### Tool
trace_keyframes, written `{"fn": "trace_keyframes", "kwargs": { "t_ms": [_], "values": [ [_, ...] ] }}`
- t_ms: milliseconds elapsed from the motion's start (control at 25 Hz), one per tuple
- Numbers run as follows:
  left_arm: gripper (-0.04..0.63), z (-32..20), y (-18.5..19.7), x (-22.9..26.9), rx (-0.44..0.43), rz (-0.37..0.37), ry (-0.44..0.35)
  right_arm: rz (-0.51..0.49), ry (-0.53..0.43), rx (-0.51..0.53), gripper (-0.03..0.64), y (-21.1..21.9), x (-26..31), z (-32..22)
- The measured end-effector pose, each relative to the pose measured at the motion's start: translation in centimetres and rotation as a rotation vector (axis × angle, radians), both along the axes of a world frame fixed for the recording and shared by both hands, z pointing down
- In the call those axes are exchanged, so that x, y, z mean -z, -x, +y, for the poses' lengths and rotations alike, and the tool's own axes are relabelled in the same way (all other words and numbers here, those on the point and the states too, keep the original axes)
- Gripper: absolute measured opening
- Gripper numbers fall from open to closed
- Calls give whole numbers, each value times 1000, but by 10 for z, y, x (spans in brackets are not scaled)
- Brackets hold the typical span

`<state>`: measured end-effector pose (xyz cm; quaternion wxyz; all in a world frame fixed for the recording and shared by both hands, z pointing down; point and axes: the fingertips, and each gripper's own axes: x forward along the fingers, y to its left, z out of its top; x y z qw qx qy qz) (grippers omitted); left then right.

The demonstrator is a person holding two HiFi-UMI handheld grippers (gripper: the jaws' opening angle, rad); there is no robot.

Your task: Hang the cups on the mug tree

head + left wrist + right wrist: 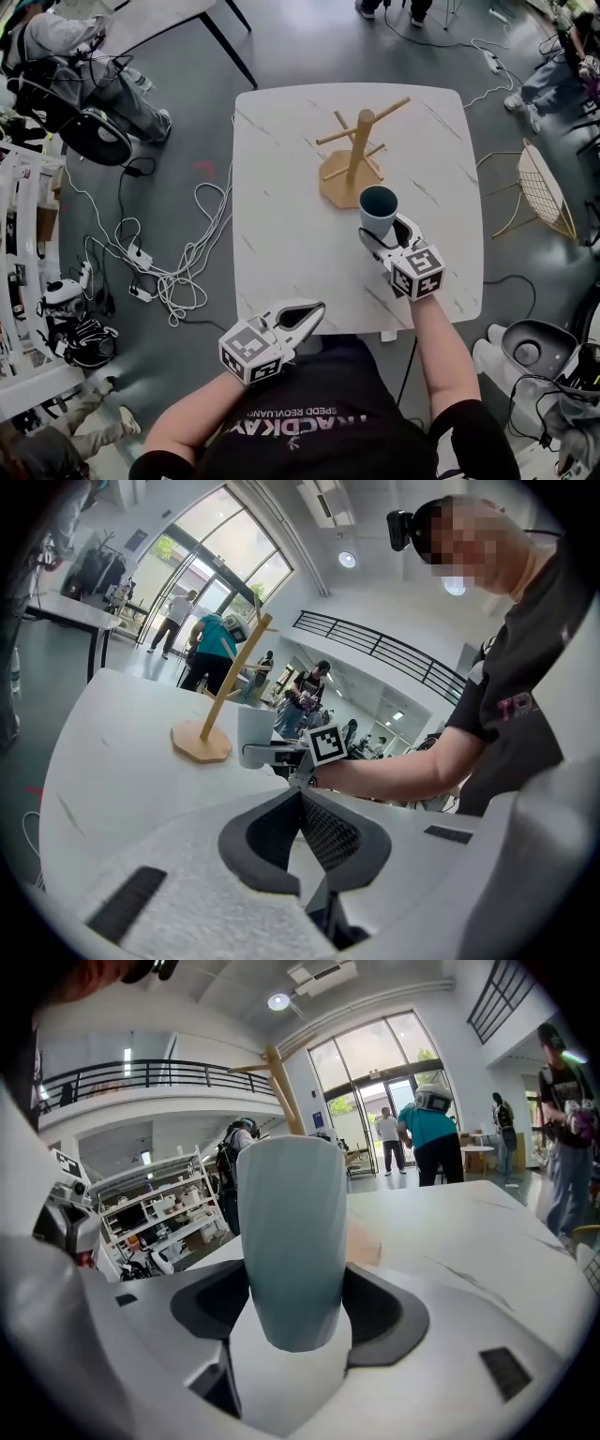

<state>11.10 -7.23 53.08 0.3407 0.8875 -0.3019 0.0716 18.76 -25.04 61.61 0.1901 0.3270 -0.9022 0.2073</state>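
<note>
Cup (379,211) and mug tree (359,145) are near each other, with the cup just in front of the tree's flat wooden foot. The right hand-held gripper (386,234) squeezes the cup low on its sides, one jaw on each side. I think it holds it low so the top is free to go near the pegs.

The cup stands straight up. Its open mouth points at the ceiling and its long way runs up and down. I cannot see a handle from here. I cannot tell if the cup's bottom touches the white bench (281,187).

To hang on a peg, I think the cup must tip over sideways first.

The left hand-held gripper (314,314) is pressed together with nothing in it. It hangs at the near edge of the bench, well away from the tree, probably to keep out of the way.
</note>
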Motion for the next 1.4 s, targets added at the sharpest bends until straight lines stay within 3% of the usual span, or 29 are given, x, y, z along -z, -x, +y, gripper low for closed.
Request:
{"fn": "trace_keyframes", "kwargs": {
  "t_ms": [240,480,800,1160,1400],
  "values": [
    [-6,-2,4,8,-14,15,-31,40,57,27,308,-2,25,12],
    [-6,-2,4,16,-38,38,-65,91,150,121,308,-1,60,22],
    [-6,3,5,29,-63,57,-99,155,420,236,310,-3,88,23],
    [-6,7,4,43,-83,35,-163,364,468,264,308,-12,104,4],
    [-6,8,2,44,-71,48,-165,422,557,307,308,-13,116,9]
  ]
}}
